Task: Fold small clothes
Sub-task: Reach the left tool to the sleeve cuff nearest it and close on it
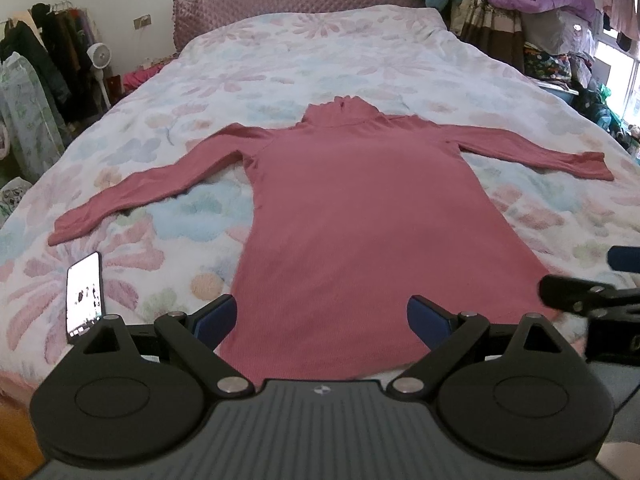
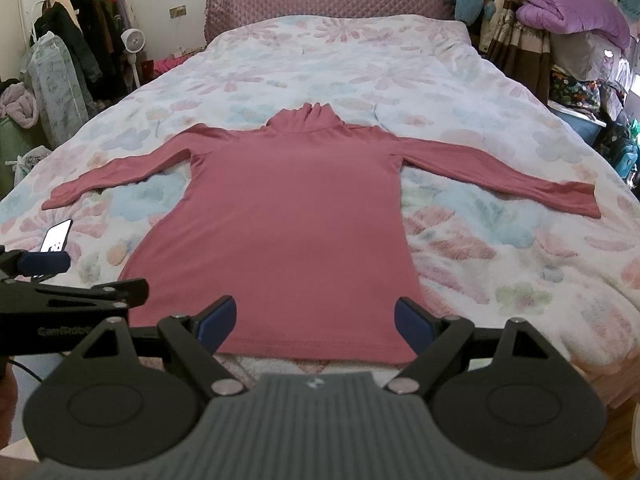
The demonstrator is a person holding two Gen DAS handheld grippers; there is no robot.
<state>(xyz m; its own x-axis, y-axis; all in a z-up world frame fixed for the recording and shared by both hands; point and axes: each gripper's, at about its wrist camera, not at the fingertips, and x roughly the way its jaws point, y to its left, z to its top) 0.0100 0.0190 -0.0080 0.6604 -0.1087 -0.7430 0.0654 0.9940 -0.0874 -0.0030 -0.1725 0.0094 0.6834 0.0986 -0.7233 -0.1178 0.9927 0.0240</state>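
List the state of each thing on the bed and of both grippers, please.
pink turtleneck top: spread flat, sleeves out, unfolded.
phone: lying left of the top, screen lit.
left gripper: open, holding nothing, above the hem.
right gripper: open, holding nothing, above the hem.
floral blanket: spread over the bed.

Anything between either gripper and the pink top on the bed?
Nothing visible. The pink turtleneck top lies flat on the floral bedspread, sleeves spread, hem just ahead of the open left gripper and right gripper. A phone sits beside the left sleeve, off the cloth.
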